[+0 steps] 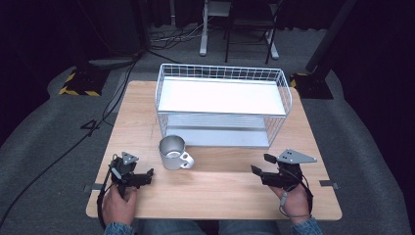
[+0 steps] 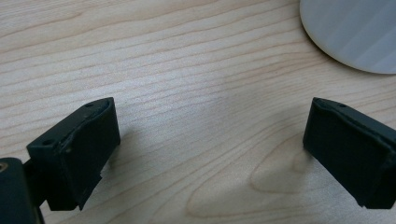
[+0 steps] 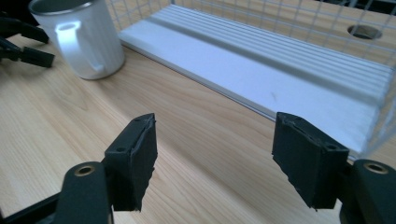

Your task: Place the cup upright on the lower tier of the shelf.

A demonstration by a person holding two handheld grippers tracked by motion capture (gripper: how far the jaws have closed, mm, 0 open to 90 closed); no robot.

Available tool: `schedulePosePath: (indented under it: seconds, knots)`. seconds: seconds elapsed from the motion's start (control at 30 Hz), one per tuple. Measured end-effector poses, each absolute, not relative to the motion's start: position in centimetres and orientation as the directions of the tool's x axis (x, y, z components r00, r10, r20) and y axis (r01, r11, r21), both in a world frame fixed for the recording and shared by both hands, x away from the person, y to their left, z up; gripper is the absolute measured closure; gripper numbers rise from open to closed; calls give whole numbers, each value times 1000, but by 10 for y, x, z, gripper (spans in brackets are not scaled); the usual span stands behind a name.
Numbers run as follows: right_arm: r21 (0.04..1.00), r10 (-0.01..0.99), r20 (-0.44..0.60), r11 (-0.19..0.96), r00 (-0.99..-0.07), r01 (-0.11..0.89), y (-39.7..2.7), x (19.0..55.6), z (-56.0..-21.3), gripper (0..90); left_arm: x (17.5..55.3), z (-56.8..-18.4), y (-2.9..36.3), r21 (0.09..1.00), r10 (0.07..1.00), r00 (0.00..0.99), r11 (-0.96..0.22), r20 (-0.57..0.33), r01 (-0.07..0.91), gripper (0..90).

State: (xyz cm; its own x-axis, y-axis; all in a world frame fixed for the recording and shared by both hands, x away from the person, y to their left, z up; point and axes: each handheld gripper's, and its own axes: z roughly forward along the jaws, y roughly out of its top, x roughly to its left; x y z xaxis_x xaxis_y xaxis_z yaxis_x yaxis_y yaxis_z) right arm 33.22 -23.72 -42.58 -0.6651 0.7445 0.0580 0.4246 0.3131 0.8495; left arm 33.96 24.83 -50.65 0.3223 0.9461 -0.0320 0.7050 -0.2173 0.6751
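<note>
Our left claw (image 1: 147,175) sits open w/ nothing in it, low on the surface (image 1: 220,188), just left of the mug (image 1: 173,152). The mug stands upright in front of the wire rack (image 1: 222,105), handle facing our right. Right claw (image 1: 260,164) is also open and empty, well apart. Probably best to bring it in level, straddle the handle or rim squarely, then squeeze gently.

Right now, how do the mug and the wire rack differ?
The mug is small, round and solid metal; the rack is wide, boxy, white wire mesh with two shelves. The mug stands nearer both grippers; the rack sits behind it. Both rest upright on the table, untouched.
</note>
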Motion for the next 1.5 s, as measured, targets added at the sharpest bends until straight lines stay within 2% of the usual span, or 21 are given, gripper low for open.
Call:
schedulePosePath:
  seconds: [0.63, 0.8, 0.93, 1.2, 1.5]
  knots:
    - [831, 626, 20, 423, -779, 361, -145, 348, -423, 335, 341, -507, 249, 677, 947, 321, -217, -30, 703, 41]
    - [806, 599, 38, 455, -800, 378, -125, 352, -424, 370, 341, -507, 249, 677, 947, 320, -216, -30, 703, 41]
    - [798, 562, 15, 491, -827, 348, -105, 353, -426, 381, 341, -507, 249, 677, 947, 320, -216, -30, 703, 41]
    - [794, 533, 28, 502, -845, 343, -81, 359, -432, 376, 341, -507, 249, 677, 947, 320, -217, -30, 703, 41]
    - [782, 503, 35, 524, -863, 337, -62, 368, -438, 514, 340, -507, 249, 676, 945, 325, -222, -27, 702, 41]
